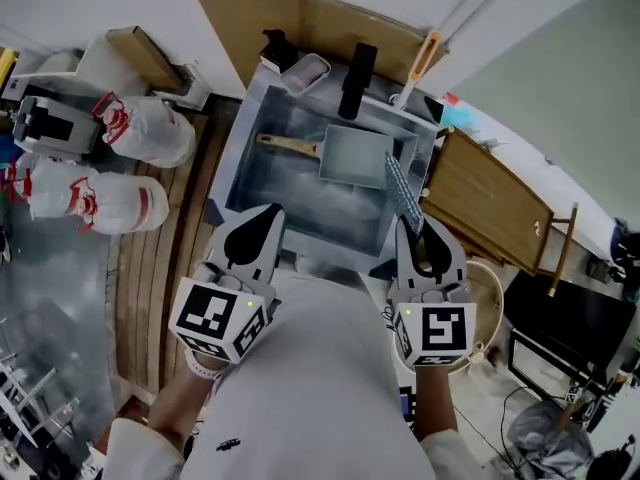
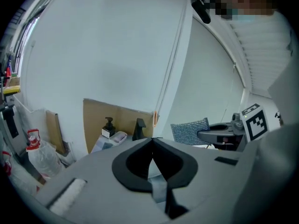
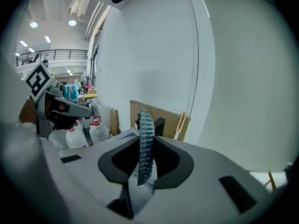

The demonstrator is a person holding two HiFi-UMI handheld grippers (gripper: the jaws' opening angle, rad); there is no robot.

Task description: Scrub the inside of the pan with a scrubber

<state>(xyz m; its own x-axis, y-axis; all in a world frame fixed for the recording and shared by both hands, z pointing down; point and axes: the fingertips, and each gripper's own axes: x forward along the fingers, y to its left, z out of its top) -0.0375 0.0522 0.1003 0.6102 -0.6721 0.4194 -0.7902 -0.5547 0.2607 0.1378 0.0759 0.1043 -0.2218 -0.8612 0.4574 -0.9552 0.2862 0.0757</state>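
Scrubber [image 3: 146, 125] in right tongs [image 3: 145, 143] — pan [image 1: 352, 156] apart

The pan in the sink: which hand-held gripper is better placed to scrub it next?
Right. The right hand-held gripper is shut on the scrubber, close to the pan. The left hand-held gripper is shut and empty.

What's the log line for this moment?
left gripper: shut, empty | right gripper: shut on scrubber | pan: in sink, scrubber off it

The sink [image 1: 238, 158] is open from above; the faucet [image 1: 355, 76] juts at its back rim, near the pan [image 1: 352, 156].
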